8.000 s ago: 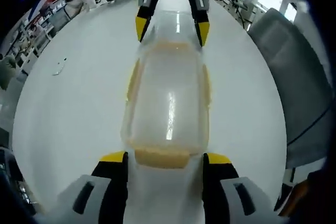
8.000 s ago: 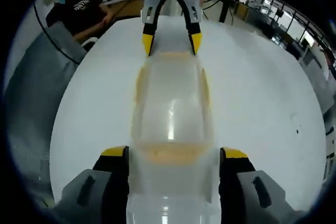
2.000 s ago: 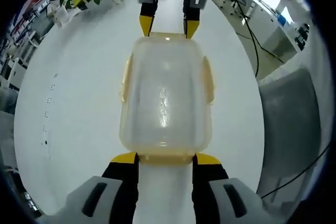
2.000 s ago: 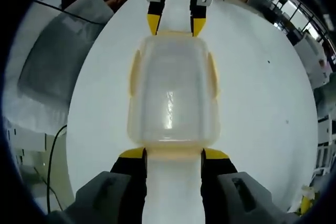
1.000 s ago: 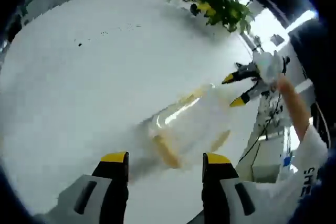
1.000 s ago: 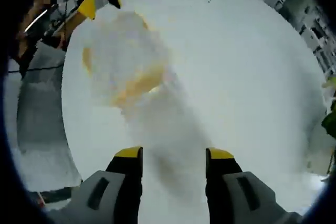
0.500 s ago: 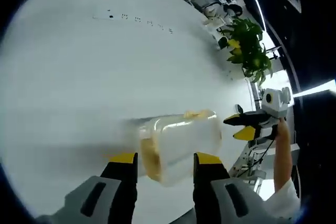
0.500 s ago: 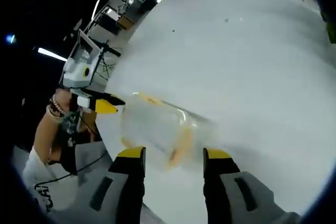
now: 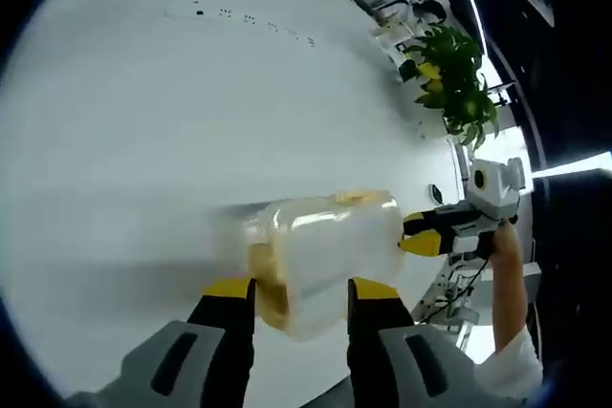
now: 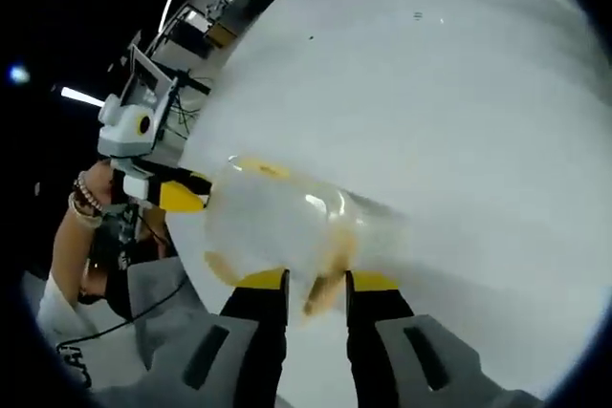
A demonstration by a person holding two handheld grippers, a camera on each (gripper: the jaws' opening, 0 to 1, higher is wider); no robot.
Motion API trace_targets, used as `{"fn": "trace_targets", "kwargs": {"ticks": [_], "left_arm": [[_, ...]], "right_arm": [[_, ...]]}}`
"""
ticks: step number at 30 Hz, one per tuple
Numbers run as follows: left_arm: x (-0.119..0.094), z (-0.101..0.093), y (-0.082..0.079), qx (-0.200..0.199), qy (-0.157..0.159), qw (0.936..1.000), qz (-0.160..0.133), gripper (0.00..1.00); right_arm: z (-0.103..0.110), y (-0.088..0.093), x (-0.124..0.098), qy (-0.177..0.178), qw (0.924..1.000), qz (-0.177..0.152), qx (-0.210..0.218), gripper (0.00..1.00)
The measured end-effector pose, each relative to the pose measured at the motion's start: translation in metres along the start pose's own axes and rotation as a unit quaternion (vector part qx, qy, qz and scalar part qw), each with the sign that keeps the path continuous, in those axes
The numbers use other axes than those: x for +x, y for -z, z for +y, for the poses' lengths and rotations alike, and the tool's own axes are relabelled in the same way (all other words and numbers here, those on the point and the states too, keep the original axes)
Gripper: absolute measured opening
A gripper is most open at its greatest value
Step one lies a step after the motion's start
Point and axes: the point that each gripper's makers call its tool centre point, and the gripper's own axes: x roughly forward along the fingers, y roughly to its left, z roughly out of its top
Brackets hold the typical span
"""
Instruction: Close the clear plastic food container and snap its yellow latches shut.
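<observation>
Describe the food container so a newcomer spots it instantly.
On the big white round table, look just beyond the left claw. The clear plastic food container lies there, with yellow latches at its ends; the right claw meets its far end.

Both my views are now rolled over sideways, no longer facing each other along the container [image 9: 320,250]. My right gripper [image 10: 316,284] jaws are narrower than half a second ago, pinching its yellow latch [image 10: 325,265]. My left gripper [image 9: 292,289] sits slightly narrower at the container's end too.
</observation>
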Motion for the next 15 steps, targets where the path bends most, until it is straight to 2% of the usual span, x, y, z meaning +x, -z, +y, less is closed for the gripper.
{"fn": "trace_targets", "kwargs": {"ticks": [3,4,5,8,15], "left_arm": [[0.003,0.007,-0.001,0.001,-0.024,0.9997,0.001,0.25],[0.004,0.016,-0.001,0.023,-0.049,0.9985,0.003,0.20],[0.006,0.008,-0.002,0.017,-0.027,0.9995,-0.001,0.21],[0.004,0.010,-0.001,0.017,-0.032,0.9993,0.000,0.20],[0.005,0.010,-0.001,0.008,-0.021,0.9997,-0.003,0.18]], "right_arm": [[0.001,-0.001,0.001,0.006,0.9999,0.004,-0.010,0.18],[0.001,-0.001,0.001,0.006,0.9999,0.005,-0.013,0.18],[0.001,-0.001,0.001,0.006,0.9999,0.005,-0.013,0.18],[0.001,-0.001,0.001,0.006,0.9999,0.008,-0.011,0.17],[0.002,-0.002,0.001,0.017,0.9995,0.022,-0.013,0.17]]}}
